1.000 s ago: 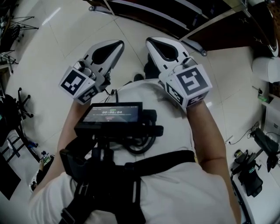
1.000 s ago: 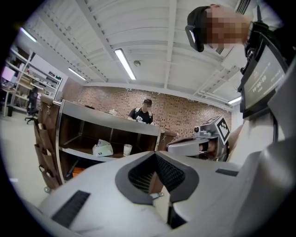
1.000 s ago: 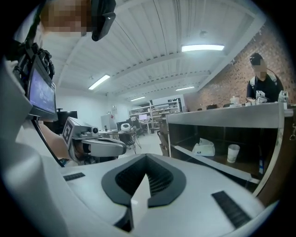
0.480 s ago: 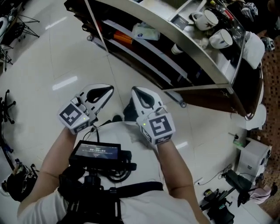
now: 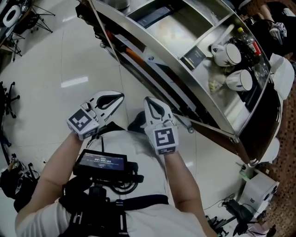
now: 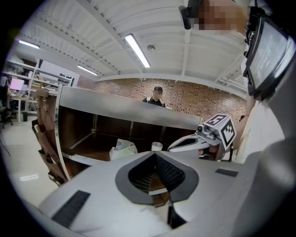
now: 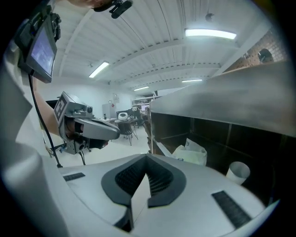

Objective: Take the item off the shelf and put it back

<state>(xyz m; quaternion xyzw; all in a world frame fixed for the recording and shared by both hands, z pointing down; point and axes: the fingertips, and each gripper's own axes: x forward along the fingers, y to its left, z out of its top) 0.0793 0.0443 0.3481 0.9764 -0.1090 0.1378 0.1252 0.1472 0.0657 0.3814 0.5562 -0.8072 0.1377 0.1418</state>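
A long shelf unit [image 5: 152, 51] with metal-edged boards stands in front of me, and both grippers hang before it, a little apart from its edge. My left gripper [image 5: 121, 96] and right gripper [image 5: 148, 99] are side by side, both shut and empty. In the left gripper view the shut gripper [image 6: 155, 154] points at a lower shelf holding a white bag [image 6: 122, 149] and a white cup [image 6: 157, 146]. The right gripper view shows its shut gripper [image 7: 147, 156] with the same bag [image 7: 190, 152] and cup [image 7: 238, 172] to its right.
White mugs [image 5: 226, 53] and a bottle stand on the upper board at the right. An orange item [image 5: 132, 54] lies on a lower shelf. A person [image 6: 157, 95] stands behind the shelf. Stands and equipment [image 5: 14, 14] line the floor's left edge.
The view has swung up from the floor to the shelf unit, which now fills the top of the frame. Both grippers stay shut in front of my body.
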